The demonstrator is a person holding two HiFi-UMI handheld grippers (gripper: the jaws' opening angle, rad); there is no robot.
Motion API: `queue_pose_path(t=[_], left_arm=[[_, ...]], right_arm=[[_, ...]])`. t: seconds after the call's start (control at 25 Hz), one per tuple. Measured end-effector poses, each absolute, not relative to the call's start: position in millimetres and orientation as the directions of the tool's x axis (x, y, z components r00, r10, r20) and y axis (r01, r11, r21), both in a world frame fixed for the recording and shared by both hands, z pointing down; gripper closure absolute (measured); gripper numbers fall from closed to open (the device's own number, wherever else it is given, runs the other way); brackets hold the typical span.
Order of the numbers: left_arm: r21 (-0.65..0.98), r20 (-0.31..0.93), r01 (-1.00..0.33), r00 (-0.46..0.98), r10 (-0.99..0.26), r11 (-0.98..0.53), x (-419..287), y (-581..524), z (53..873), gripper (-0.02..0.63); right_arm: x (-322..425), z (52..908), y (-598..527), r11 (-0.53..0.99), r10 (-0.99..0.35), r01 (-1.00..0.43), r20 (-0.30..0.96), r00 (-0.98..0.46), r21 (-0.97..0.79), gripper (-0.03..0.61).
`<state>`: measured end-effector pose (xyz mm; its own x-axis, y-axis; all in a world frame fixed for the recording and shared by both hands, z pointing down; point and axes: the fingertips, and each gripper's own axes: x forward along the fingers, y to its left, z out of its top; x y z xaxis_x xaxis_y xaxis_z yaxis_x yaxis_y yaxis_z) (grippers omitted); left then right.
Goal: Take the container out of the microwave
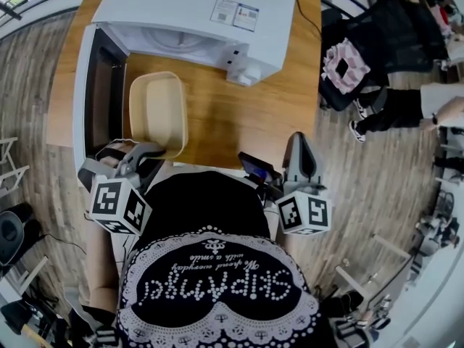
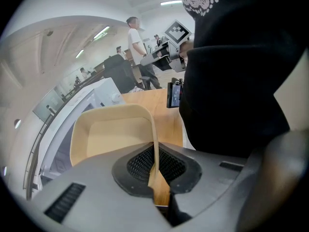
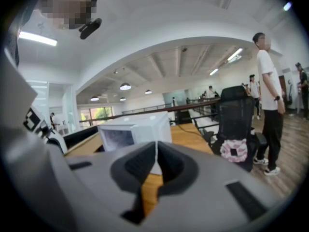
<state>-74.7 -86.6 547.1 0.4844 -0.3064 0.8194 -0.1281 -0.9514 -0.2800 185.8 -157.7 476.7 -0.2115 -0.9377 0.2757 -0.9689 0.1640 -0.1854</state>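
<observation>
A beige, open-topped container [image 1: 156, 111] hangs over the wooden table [image 1: 239, 114], just in front of the white microwave [image 1: 196, 9]. The microwave's door [image 1: 98, 93] stands open to the left. My left gripper [image 1: 141, 154] is shut on the container's near rim. In the left gripper view the thin rim of the container [image 2: 116, 134] runs down between the pads of the left gripper [image 2: 155, 166]. My right gripper [image 1: 301, 147] hovers at the table's front edge, shut and empty. From the right gripper [image 3: 155, 166], the microwave [image 3: 135, 132] shows ahead.
A black chair with a pink cushion [image 1: 348, 64] stands right of the table, and a person [image 1: 406, 107] stands beside it. A small dark screen [image 1: 255, 169] sits near my right gripper. Wood floor surrounds the table.
</observation>
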Motion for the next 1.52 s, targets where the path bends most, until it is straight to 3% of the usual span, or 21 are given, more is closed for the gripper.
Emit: queue_pose_path(t=[1.52], left_arm=[[-0.235,0.808,-0.121,0.527,-0.263,-0.964,-72,-131,539,0.586]], right_arm=[[188,494,-178,0.146,-0.921,-0.975,0.336,-0.195,-0.167,0.543]])
